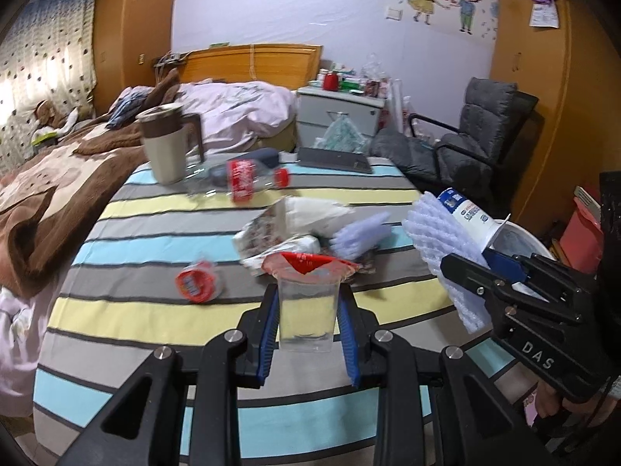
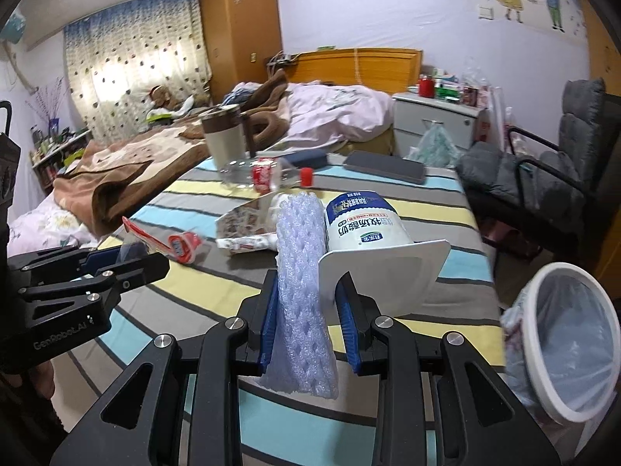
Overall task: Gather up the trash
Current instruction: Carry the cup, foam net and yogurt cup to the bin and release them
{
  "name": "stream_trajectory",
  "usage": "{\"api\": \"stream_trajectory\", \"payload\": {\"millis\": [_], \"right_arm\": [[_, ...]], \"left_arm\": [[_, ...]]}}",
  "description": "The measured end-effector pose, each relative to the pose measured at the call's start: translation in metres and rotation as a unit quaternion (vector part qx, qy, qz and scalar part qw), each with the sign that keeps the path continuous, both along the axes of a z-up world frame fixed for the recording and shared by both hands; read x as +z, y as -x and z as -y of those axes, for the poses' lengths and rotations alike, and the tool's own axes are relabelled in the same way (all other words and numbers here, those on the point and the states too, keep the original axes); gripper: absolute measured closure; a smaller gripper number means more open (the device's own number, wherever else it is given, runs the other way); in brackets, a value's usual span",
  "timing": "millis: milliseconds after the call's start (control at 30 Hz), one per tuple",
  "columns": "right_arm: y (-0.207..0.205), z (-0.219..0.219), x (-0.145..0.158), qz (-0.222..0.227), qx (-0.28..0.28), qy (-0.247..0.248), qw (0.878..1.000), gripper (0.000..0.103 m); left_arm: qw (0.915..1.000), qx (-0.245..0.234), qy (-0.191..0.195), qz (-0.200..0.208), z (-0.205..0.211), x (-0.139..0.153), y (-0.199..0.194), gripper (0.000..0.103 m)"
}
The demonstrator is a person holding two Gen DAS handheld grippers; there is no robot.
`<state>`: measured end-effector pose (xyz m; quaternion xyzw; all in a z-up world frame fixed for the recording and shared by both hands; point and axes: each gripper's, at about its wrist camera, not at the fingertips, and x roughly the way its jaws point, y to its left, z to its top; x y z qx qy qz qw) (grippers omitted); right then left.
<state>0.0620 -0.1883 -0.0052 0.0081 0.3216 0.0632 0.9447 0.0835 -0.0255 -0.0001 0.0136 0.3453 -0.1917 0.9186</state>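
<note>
Left wrist view writing: "DAS" is printed in white on the right gripper [image 1: 477, 272]; the red lid on the cup has white marks too blurred to be read.
Right wrist view writing: "GenRobot.AI" is printed on the left gripper [image 2: 132, 254]; blue Chinese writing is seen on the yogurt cup [image 2: 365, 225].
Left claw: the left gripper [image 1: 306, 310] is clenched on a clear plastic cup [image 1: 306, 314] with a peeled red foil lid.
Right claw: the right gripper [image 2: 310, 303] is clenched on a white foam fruit net [image 2: 300, 295] and the rim of the white and blue yogurt cup, both pinched together.
Trash left on the table: a clear cola bottle [image 1: 240, 178] with red label and red cap is lying on its side; a small red-lidded cup [image 1: 196, 281] is tipped over; crumpled wrappers [image 1: 287, 229] are piled in the middle.
Table: a striped cloth [image 1: 155, 310] in blue, yellow and grey is spread over it.
Bin: a white trash bin [image 2: 574, 349] with a clear bag is standing just past the table's right edge, with open floor around it.
</note>
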Motion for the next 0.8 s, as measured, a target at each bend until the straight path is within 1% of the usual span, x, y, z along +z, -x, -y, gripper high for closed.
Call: {"api": "stream_trajectory", "payload": {"millis": [167, 267, 500, 800], "right_arm": [[0.008, 0.024, 0.002, 0.007, -0.028, 0.006, 1.000, 0.072], [0.014, 0.040, 0.004, 0.012, -0.048, 0.005, 0.999, 0.072], [0.029, 0.079, 0.009, 0.022, -0.109, 0.021, 0.994, 0.072], [0.050, 0.127, 0.009, 0.023, -0.176, 0.032, 0.984, 0.072]], "left_arm": [[0.9995, -0.026, -0.009, 0.013, 0.033, 0.007, 0.003, 0.072], [0.9987, -0.037, -0.023, 0.028, 0.053, 0.011, 0.006, 0.072], [0.9958, -0.082, -0.021, 0.037, 0.101, 0.017, 0.006, 0.072], [0.9883, -0.146, -0.022, 0.038, 0.170, 0.017, 0.010, 0.072]]}}
